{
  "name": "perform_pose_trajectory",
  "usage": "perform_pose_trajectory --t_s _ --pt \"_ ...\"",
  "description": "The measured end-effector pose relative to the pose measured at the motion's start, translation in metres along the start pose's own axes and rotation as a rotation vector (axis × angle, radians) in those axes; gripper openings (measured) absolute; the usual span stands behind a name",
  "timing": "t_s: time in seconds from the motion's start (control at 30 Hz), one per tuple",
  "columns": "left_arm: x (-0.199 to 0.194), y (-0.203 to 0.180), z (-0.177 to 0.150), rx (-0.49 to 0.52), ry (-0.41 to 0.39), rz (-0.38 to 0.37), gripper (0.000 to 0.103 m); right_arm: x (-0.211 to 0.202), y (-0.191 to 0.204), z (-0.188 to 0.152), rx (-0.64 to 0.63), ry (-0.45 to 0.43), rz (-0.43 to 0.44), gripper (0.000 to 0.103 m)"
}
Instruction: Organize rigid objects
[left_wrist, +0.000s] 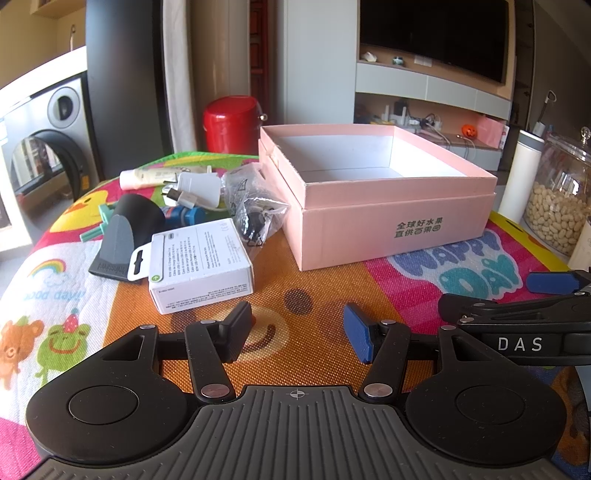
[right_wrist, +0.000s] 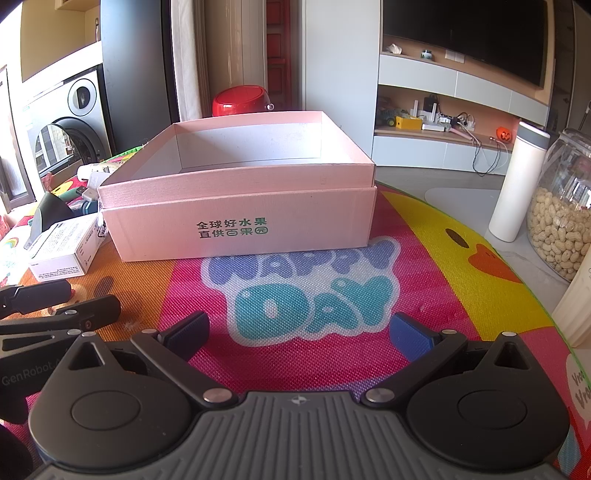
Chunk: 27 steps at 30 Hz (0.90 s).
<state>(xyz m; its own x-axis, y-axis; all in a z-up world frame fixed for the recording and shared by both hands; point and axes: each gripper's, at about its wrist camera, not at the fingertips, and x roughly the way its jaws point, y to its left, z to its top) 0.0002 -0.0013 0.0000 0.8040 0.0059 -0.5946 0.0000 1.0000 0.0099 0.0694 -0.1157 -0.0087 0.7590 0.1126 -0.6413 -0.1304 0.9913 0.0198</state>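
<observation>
On the worktop (left_wrist: 314, 295), seen from the left wrist, the left tongs (left_wrist: 299, 332) stand spread with nothing between their pads, hovering over the bright cartoon mat (left_wrist: 74, 280). A white carton (left_wrist: 201, 264) lies at about eleven o'clock from them, near but apart. Behind it at the same bearing sits a jumble: a grey-and-black wedge-shaped object (left_wrist: 118, 240), a clear bag with dark contents (left_wrist: 255, 206), a white charger with cable (left_wrist: 192, 188) and a pale tube (left_wrist: 155, 177). What the wedge and the bag's contents are I cannot make out, and a blue item (left_wrist: 184, 216) is mostly hidden behind the carton. The pink box (left_wrist: 388, 229), open and bare inside, sits at one o'clock. At three o'clock the right tongs (left_wrist: 517, 295) poke in, cut off by the frame edge.

From the right wrist, the right tongs (right_wrist: 297, 332) are likewise spread and pinch nothing. The pink box (right_wrist: 240, 221) lies at about eleven to twelve o'clock, well apart. At ten o'clock the white carton (right_wrist: 64, 254) is partly cut by the box corner, the rest of the clutter mostly hidden behind it. The left tongs (right_wrist: 55, 299) show at nine o'clock. A white flask (right_wrist: 517, 184) and a jar of peanuts (right_wrist: 561, 214) stand at two o'clock, the jar cropped by the edge.
</observation>
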Motion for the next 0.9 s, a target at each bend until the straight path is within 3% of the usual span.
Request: perform_pose_trajectory --t_s 0.9 --pt "0.0003 -0.0028 -0.0002 0.003 0.000 0.003 0.061 0.0002 0.0001 0.0000 0.000 0.000 0.000 0.103"
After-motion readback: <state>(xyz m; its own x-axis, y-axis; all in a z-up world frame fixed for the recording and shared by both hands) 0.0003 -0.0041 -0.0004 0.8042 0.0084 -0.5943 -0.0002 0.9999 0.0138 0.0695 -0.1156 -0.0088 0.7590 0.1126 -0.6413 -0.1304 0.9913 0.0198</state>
